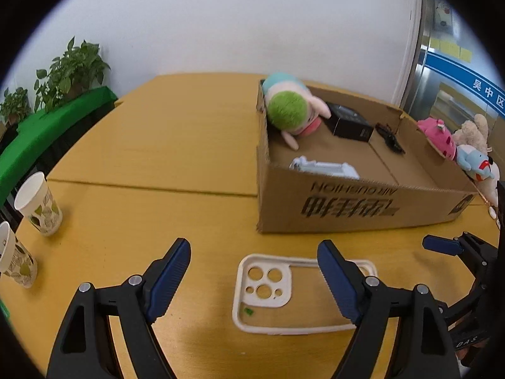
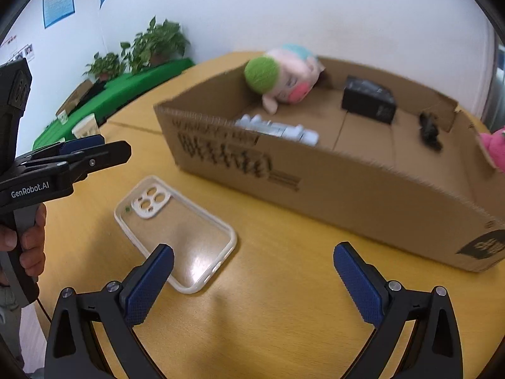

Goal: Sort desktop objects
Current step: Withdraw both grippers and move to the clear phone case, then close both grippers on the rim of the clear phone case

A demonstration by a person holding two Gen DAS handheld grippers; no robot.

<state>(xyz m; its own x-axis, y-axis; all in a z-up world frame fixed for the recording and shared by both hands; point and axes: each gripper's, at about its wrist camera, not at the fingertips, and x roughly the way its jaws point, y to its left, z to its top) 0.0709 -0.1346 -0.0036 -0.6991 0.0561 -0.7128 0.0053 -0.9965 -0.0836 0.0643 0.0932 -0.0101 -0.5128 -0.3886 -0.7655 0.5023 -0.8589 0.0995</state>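
Both our tongs gape w/ nothing in them, phone case (image 1: 284,297) flat on the bench (image 1: 157,158) right under left tongs (image 1: 254,271), long axis crosswise btw its fingers, right tongs (image 2: 254,271) off to its side.

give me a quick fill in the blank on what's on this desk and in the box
The phone case lies flat on the wooden ____, outside the cardboard box.
The plush toy with the green spot sits ____ the cardboard box.
Both the left gripper and the right gripper have their jaws ____.
Two ____ cups stand at the desk's left edge.

Missing words: desk; inside; open; paper
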